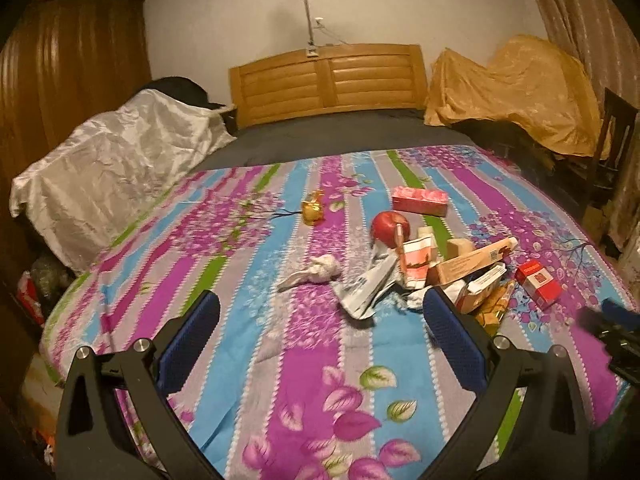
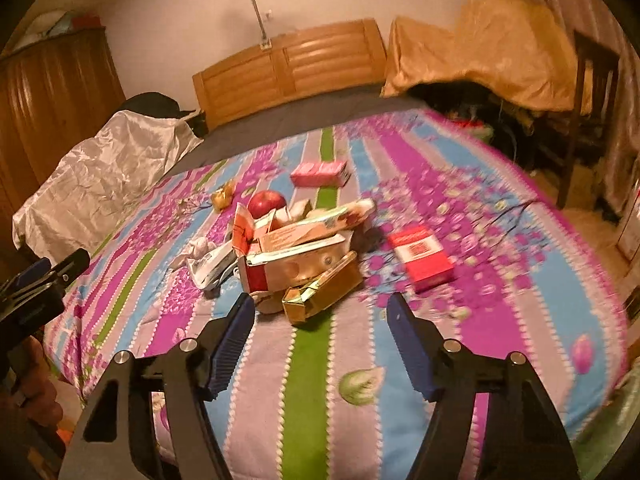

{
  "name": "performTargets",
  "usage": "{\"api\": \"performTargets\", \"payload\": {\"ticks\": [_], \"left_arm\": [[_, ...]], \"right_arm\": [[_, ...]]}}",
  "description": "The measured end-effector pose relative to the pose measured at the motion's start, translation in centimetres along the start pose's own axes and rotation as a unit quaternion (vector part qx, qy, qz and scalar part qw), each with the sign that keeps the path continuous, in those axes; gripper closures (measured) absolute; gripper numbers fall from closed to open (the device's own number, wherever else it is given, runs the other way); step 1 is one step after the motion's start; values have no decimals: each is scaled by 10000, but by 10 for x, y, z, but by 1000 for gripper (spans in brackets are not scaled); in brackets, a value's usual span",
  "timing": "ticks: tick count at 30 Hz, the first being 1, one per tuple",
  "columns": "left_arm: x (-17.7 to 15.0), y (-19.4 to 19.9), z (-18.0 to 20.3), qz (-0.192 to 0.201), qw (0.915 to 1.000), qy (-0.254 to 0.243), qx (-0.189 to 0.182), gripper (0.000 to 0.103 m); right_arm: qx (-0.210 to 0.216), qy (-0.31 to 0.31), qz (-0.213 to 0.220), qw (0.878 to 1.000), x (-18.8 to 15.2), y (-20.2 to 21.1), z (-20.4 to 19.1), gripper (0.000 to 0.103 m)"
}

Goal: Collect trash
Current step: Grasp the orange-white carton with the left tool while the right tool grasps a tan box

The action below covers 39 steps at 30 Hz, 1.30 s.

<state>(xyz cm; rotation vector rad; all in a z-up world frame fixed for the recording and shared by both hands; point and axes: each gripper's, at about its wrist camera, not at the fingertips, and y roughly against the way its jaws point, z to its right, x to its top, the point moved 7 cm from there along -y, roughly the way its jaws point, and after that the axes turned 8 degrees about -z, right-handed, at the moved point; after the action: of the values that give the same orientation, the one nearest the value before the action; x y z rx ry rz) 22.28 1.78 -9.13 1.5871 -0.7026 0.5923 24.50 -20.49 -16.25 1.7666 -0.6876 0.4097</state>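
Observation:
A pile of trash lies on the striped floral bedspread (image 1: 280,360): empty cartons (image 1: 472,260), a crumpled wrapper (image 1: 368,284), a white tissue wad (image 1: 320,270) and a gold box (image 2: 324,290). A red apple (image 1: 390,226) sits behind the pile. A pink box (image 1: 420,200), a red box (image 2: 420,258) and a gold wrapper (image 1: 312,210) lie apart. My left gripper (image 1: 320,308) is open and empty, in front of the pile. My right gripper (image 2: 320,308) is open and empty, just short of the gold box.
A wooden headboard (image 1: 328,80) stands at the far end. A white satin-covered heap (image 1: 116,160) lies along the bed's left side. An orange cloth (image 1: 516,88) covers things at back right, by a dark chair (image 2: 592,120). A wooden wardrobe (image 1: 68,72) stands left.

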Motion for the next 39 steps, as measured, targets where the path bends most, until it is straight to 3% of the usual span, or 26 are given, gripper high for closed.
{"api": "performTargets", "payload": {"ticks": [4,10,15,19,21,22,23,24,25,26,29,35,39], "left_arm": [[23,-37,11,-223,9982,52,-558,9],[58,-106,42,-562,9914,110,-1178,16],[64,-157,70,-910,9856,-88,-1422,28],[58,-191,88,-1249,9787,-213,-1615,32],[52,-208,96,-1426,9749,-277,-1688,43],[48,-215,96,-1546,9723,-275,-1732,49],[43,-223,98,-1697,9688,-265,-1786,67],[37,-232,100,-1923,9622,-229,-1913,87],[33,-238,100,-2034,9581,-187,-2007,93],[30,-240,99,-2083,9566,-96,-2037,97],[29,-230,90,-1943,9590,150,-2058,98],[40,-183,74,-1462,9700,258,-1927,98],[50,-148,67,-1169,9792,184,-1646,98]], "right_arm": [[280,-462,-342,9980,7,-49,6,39],[452,-959,-626,9924,9,-103,20,39],[648,-1164,-750,9882,15,-131,13,39],[527,-1351,-940,9849,17,-152,15,40],[545,-1569,-1062,9804,15,-163,19,40],[551,-1630,-1127,9786,15,-169,21,45],[568,-1662,-1188,9773,13,-173,22,49],[641,-1696,-1243,9755,12,-176,22,62],[725,-1732,-1296,9736,12,-180,21,78],[797,-1743,-1291,9729,12,-181,22,80],[958,-1661,-1161,9745,17,-174,19,86],[1032,-1449,-947,9795,22,-145,9,89],[964,-1196,-725,9855,25,-111,1,89]]}}
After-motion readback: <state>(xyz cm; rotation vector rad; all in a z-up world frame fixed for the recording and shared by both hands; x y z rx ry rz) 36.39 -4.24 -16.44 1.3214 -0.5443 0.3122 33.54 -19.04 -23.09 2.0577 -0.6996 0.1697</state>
